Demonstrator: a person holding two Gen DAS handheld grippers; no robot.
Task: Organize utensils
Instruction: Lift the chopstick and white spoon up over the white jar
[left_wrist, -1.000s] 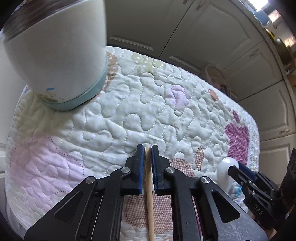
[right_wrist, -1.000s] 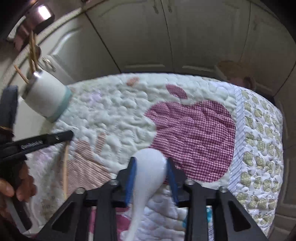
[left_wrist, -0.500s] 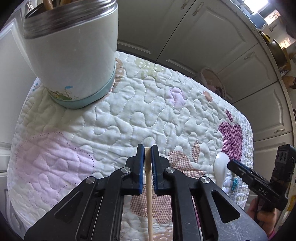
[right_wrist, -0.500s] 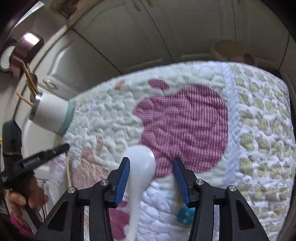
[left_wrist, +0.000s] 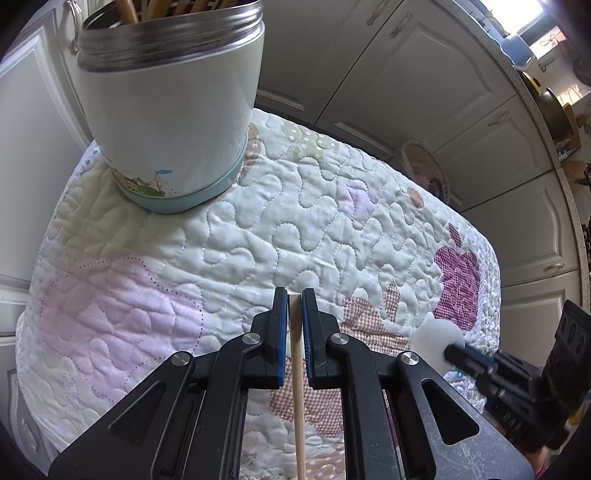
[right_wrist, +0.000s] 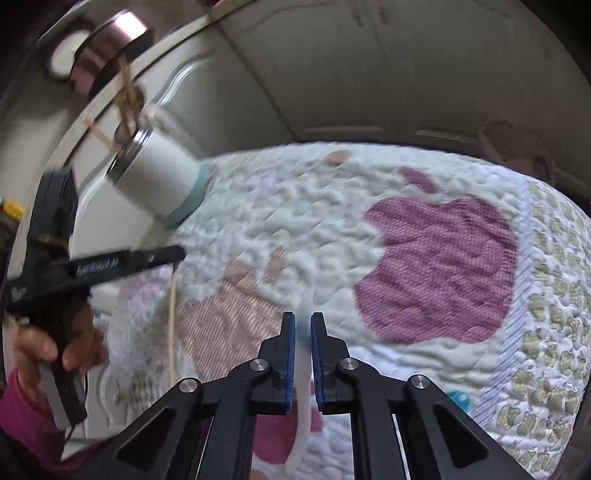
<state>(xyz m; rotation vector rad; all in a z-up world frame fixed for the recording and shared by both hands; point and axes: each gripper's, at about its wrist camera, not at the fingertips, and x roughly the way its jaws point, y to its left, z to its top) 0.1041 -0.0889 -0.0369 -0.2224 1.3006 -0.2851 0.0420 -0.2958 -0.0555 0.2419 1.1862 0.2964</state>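
Note:
My left gripper (left_wrist: 294, 295) is shut on a wooden chopstick (left_wrist: 297, 387) that hangs down between the jaws above the quilted table. A white utensil jar (left_wrist: 173, 110) with a steel rim and several wooden utensils stands at the far left; it also shows in the right wrist view (right_wrist: 159, 181). My right gripper (right_wrist: 303, 321) is shut on a white ceramic spoon (right_wrist: 301, 424), now turned edge-on between the pads. In the left wrist view the spoon's bowl (left_wrist: 436, 338) sticks out of the right gripper (left_wrist: 452, 350).
A quilted cloth (left_wrist: 295, 221) with a purple apple patch (right_wrist: 443, 266) covers the table. Cream cabinet doors (left_wrist: 424, 74) stand behind it. The left gripper and the hand holding it (right_wrist: 48, 343) fill the left of the right wrist view.
My right gripper closed from open onto the spoon, which turned edge-on. My left gripper rose and drew back with the chopstick, so the jar's rim came into view.

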